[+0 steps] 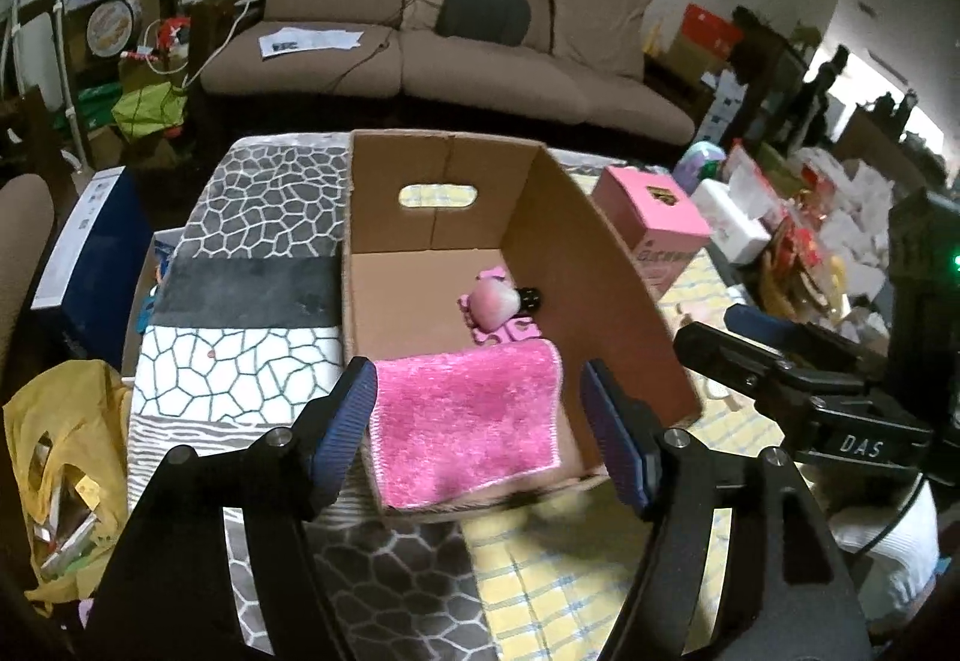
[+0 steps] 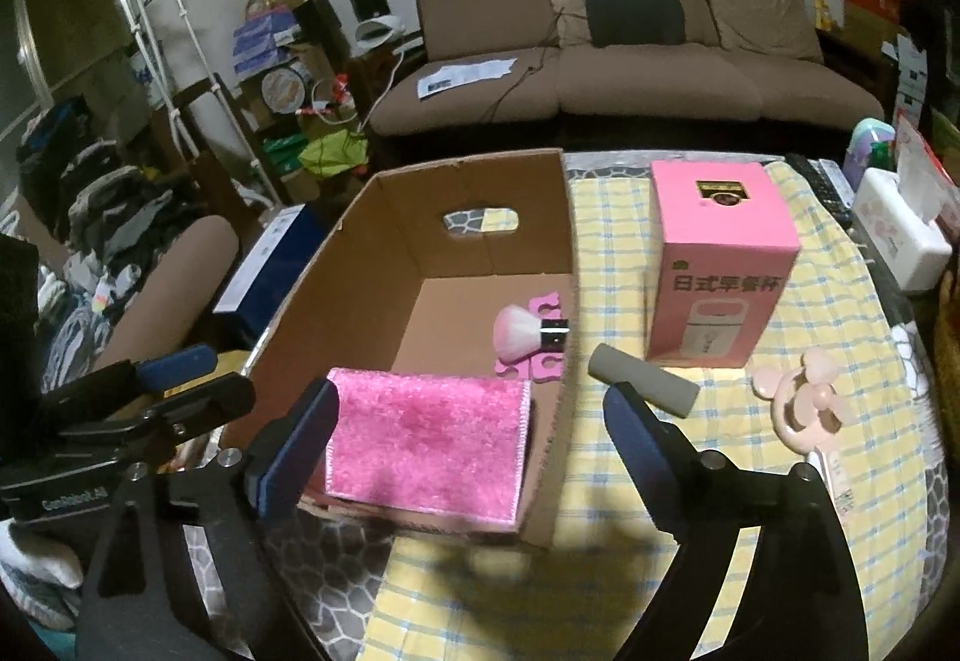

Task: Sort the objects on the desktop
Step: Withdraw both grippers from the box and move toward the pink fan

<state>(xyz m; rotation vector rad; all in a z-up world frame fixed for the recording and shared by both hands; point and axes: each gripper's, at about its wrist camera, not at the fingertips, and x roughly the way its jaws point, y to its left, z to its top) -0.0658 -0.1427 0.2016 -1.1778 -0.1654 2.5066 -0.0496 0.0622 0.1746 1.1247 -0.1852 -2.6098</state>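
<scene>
An open cardboard box (image 1: 606, 253) (image 2: 336, 277) stands on the table. Inside lie a pink fluffy cloth (image 1: 468, 421) (image 2: 426, 439), a pink makeup brush (image 1: 498, 304) (image 2: 519, 337) and a pink foam toe separator (image 1: 510, 331) (image 2: 540, 367). My left gripper (image 1: 480, 421) is open and empty, above the box's near end over the cloth. My right gripper (image 2: 474, 439) is open and empty, straddling the box's right wall. On the yellow checked cloth to the right lie a grey cylinder (image 2: 645, 379), a pink carton (image 2: 720, 253) (image 1: 654, 211) and a pink hand fan (image 2: 804, 403).
A white tissue box (image 2: 900, 229) and clutter line the table's right edge. A patterned grey mat (image 1: 252, 265) covers the table left of the box. A brown sofa (image 1: 468, 31) stands behind. A yellow bag (image 1: 60, 457) lies on the floor at left.
</scene>
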